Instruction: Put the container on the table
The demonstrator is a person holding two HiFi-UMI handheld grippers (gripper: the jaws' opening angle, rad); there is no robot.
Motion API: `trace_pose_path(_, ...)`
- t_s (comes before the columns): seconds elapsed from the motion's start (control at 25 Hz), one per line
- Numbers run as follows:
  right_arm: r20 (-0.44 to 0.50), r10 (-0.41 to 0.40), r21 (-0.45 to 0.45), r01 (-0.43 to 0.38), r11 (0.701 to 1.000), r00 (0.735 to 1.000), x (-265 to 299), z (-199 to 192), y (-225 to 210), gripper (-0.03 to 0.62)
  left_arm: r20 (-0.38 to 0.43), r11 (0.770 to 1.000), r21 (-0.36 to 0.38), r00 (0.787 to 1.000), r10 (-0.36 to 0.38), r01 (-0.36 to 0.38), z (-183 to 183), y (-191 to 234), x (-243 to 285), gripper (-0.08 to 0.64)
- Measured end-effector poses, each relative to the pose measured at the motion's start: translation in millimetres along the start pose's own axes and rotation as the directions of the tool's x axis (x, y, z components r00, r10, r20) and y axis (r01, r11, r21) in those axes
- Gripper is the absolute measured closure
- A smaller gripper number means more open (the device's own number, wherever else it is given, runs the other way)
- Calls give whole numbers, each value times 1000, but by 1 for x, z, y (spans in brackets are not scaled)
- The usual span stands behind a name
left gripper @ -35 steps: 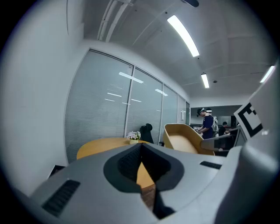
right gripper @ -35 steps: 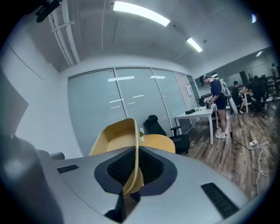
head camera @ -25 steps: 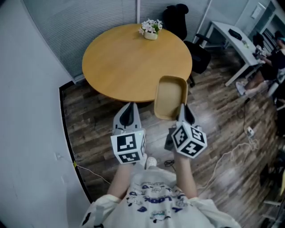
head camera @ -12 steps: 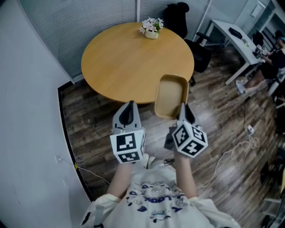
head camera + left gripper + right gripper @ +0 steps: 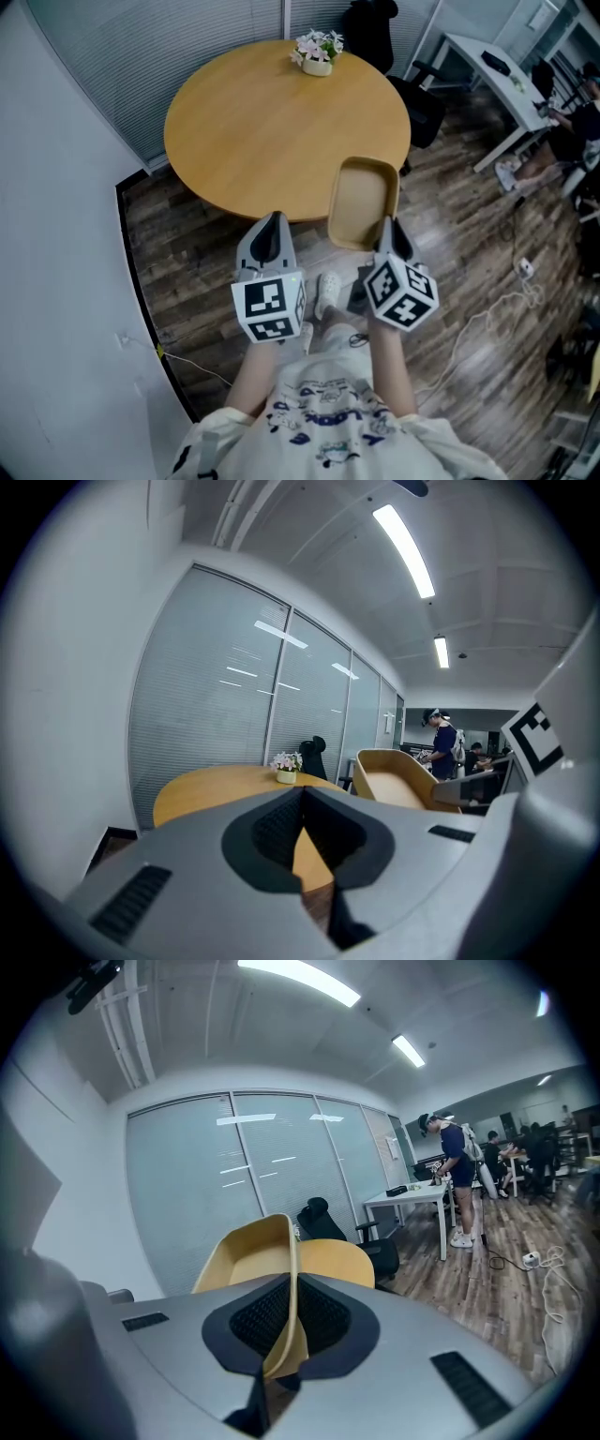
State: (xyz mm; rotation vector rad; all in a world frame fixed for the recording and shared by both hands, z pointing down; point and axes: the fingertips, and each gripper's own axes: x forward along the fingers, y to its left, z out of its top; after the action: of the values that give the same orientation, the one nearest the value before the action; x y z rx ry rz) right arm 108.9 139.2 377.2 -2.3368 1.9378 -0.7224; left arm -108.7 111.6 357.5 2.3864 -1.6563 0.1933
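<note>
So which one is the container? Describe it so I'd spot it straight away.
Find the big round wooden table. At its near right edge is the container, held by its rim in the right gripper. It is a shallow, empty tan tub, unlike the small flower pot at the far edge.

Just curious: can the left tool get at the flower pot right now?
Probably not from here: the flower pot sits at the far edge of the table, the left tool at its near edge, jaws closed. Nothing stands between them, though.
</note>
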Motion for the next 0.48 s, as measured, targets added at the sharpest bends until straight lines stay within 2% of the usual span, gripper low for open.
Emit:
trace_pose_path(0.28, -11, 6, -4, -6, 1000, 1000, 46, 13, -4, 572, -18, 1000, -17, 1000, 24, -25, 3, 6, 42, 555)
trace_pose_path(0.48, -14, 31, -3, -31, 1000, 999, 93, 31, -10, 572, -1, 999, -7, 999, 49, -49, 17, 6, 84, 555)
